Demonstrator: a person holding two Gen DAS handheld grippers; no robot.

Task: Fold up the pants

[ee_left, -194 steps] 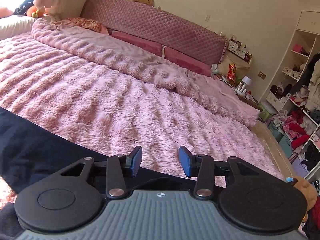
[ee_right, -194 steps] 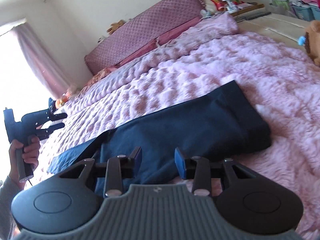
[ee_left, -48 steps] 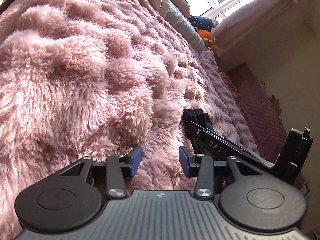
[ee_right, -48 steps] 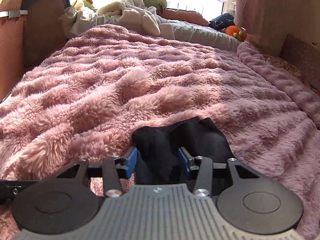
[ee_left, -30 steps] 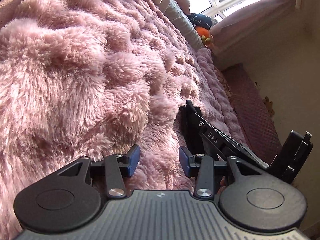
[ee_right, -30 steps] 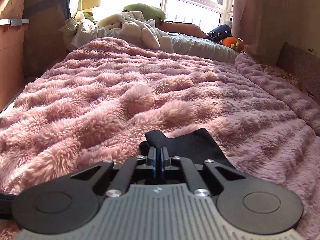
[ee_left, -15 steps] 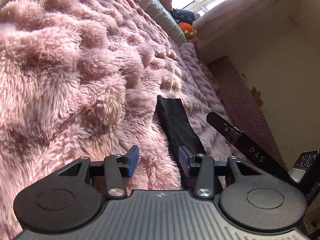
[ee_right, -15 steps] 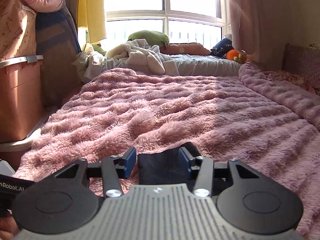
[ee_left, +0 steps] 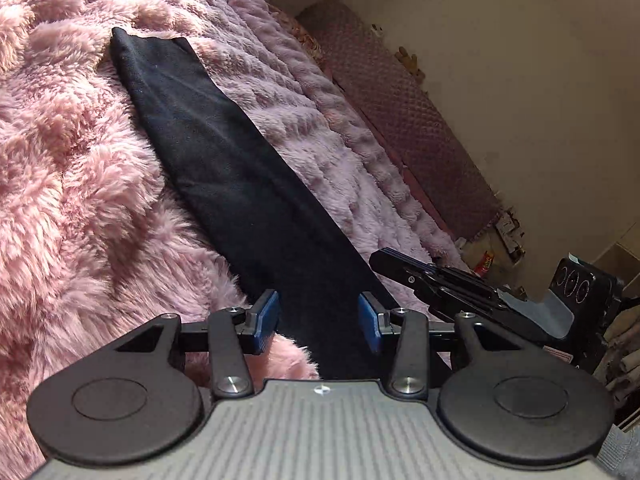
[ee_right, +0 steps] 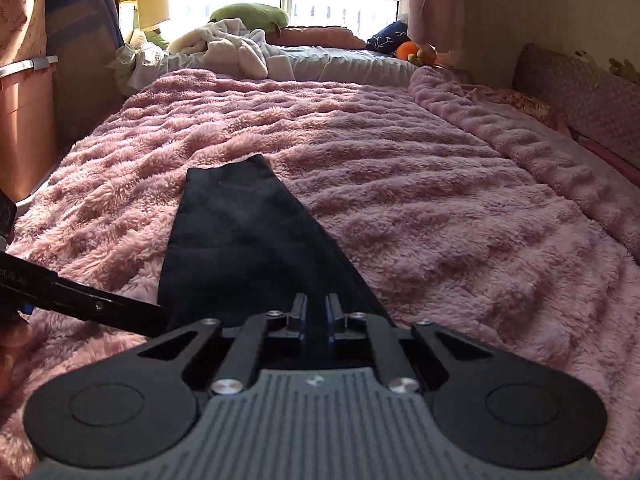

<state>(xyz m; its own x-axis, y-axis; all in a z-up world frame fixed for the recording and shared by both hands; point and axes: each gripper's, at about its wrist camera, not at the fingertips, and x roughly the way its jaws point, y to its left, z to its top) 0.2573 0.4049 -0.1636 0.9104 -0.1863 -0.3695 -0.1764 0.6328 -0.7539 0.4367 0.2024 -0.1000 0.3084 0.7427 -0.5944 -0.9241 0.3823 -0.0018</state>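
Note:
The dark navy pants (ee_left: 224, 160) lie as a long strip on the fluffy pink blanket (ee_left: 72, 200). They also show in the right wrist view (ee_right: 244, 240), stretching away toward the window. My left gripper (ee_left: 318, 320) is open, its blue pads either side of the near end of the fabric. My right gripper (ee_right: 315, 320) is shut on the near end of the pants; it also shows in the left wrist view (ee_left: 404, 264), fingers together at the strip's right edge. The left gripper's dark fingers (ee_right: 100, 304) show at the left of the right wrist view.
A quilted pink headboard (ee_left: 400, 96) runs along the wall. A folded pink duvet (ee_right: 520, 148) lies along the bed's right side. A pile of white clothes (ee_right: 224, 52) and cushions sits under the window. A brown bin (ee_right: 24, 120) stands left of the bed.
Both grippers have pulled back along the pants, so much more of the strip now shows. The right gripper, open half a second ago, has shut on the fabric. The left stays open.

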